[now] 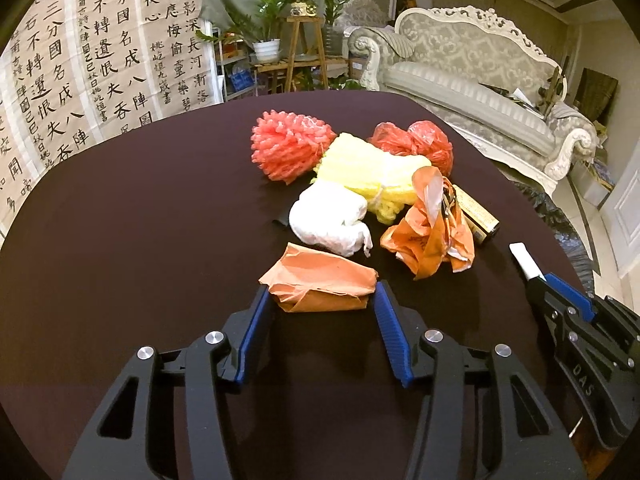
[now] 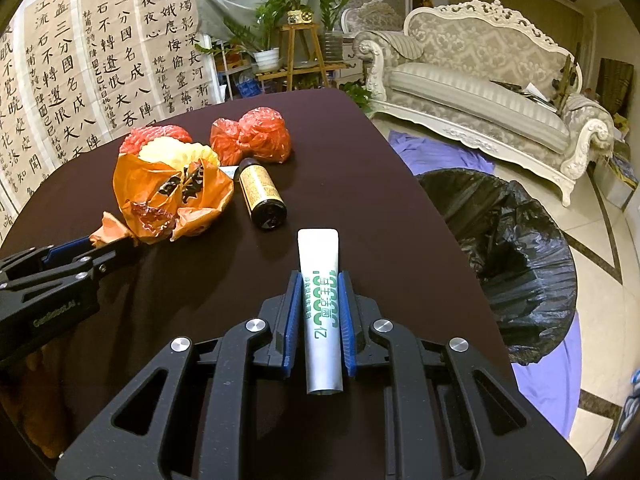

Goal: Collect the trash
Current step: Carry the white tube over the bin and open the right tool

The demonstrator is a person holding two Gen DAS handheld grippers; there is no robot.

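In the left wrist view my left gripper (image 1: 320, 296) has its blue fingers on both sides of a crumpled orange paper wad (image 1: 320, 280) on the dark table (image 1: 140, 240); the fingers touch its sides. Behind it lie a white wad (image 1: 328, 218), yellow foam net (image 1: 368, 168), pink foam net (image 1: 290, 146), red bag (image 1: 416, 142), orange plastic bag (image 1: 432, 232) and a brown bottle (image 1: 478, 216). In the right wrist view my right gripper (image 2: 319, 292) is shut on a white tube (image 2: 322, 304) with green print, held over the table. The left gripper (image 2: 60, 276) shows at the left.
A bin lined with a black bag (image 2: 508, 256) stands on the floor right of the table edge, on a purple cloth (image 2: 440, 152). A white sofa (image 2: 480, 80), plant stands (image 2: 304, 44) and calligraphy sheets (image 2: 100, 52) are behind the table.
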